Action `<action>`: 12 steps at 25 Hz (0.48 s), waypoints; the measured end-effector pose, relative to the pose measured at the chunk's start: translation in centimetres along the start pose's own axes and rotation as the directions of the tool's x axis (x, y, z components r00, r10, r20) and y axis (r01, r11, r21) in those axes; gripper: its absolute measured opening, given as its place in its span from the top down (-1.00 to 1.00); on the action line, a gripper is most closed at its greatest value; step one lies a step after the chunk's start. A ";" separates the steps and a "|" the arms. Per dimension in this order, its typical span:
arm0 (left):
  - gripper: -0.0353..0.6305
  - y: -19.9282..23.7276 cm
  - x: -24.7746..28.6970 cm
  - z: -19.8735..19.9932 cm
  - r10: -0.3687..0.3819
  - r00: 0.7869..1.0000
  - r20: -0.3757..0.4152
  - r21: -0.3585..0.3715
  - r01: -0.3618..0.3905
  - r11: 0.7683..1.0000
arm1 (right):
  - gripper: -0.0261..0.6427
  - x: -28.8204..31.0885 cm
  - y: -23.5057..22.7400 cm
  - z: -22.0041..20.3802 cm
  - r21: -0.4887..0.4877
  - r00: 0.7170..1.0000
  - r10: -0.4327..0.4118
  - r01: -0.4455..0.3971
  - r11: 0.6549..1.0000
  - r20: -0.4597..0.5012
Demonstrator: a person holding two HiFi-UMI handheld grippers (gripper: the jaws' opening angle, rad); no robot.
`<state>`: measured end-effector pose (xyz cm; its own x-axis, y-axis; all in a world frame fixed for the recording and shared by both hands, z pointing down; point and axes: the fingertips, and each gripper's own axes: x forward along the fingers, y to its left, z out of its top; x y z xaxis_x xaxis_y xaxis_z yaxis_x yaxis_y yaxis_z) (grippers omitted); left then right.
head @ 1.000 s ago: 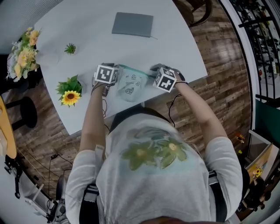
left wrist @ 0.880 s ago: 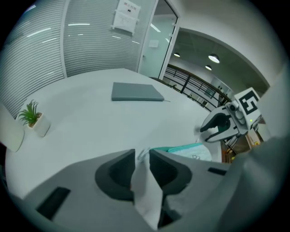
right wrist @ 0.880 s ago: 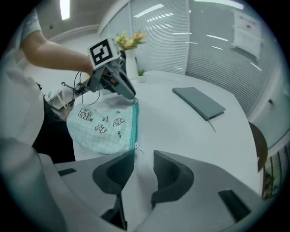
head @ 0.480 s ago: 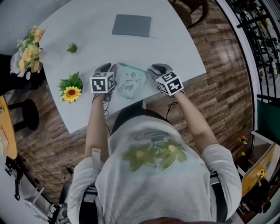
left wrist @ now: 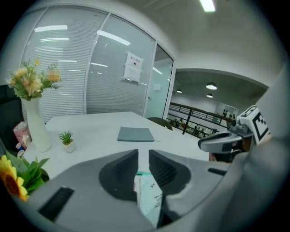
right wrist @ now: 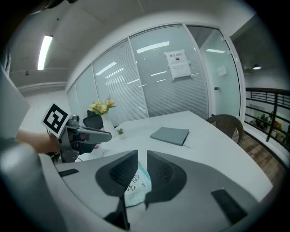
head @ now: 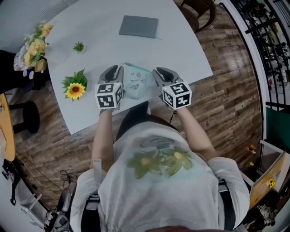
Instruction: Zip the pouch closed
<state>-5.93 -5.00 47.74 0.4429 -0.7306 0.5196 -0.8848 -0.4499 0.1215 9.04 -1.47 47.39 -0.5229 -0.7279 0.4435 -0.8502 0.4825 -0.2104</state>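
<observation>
The mint-green printed pouch (head: 136, 81) lies flat on the white table (head: 181, 50), close to its near edge. My left gripper (head: 113, 71) hovers above the table at the pouch's left side, my right gripper (head: 161, 72) at its right side. Neither touches it. In the left gripper view the left gripper (left wrist: 143, 154) has its jaws closing to a narrow gap, and the pouch (left wrist: 147, 195) shows below through that gap, not gripped. In the right gripper view the right gripper (right wrist: 142, 156) is likewise closing on nothing, with the pouch (right wrist: 135, 186) lying beneath.
A grey notebook (head: 139, 26) lies at the table's far side. A sunflower (head: 74, 89), a small potted plant (head: 79, 46) and a vase of flowers (head: 34, 45) stand at the left. A chair (head: 199, 11) is beyond the table at top right.
Both grippers have lifted up off the pouch and tilted toward level. The right jaws have narrowed. The pouch stays lying on the table.
</observation>
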 end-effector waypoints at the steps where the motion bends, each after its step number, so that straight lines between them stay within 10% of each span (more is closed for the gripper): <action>1: 0.68 -0.4 -0.5 0.4 0.003 1.000 0.015 0.014 -0.003 1.000 | 0.72 -0.4 0.3 0.5 0.002 1.000 -0.010 0.010 1.000 0.017; 12: 0.88 -5.1 -4.1 2.2 -0.025 0.995 0.092 0.064 0.019 0.998 | 0.87 -3.6 5.0 4.1 -0.043 0.990 0.016 -0.010 0.999 0.143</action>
<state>-2.90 -0.82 43.12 0.4762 -0.7633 0.4365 -0.8652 -0.4954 0.0774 6.42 1.62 41.17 -0.5398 -0.7824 0.3105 -0.8415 0.5103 -0.1772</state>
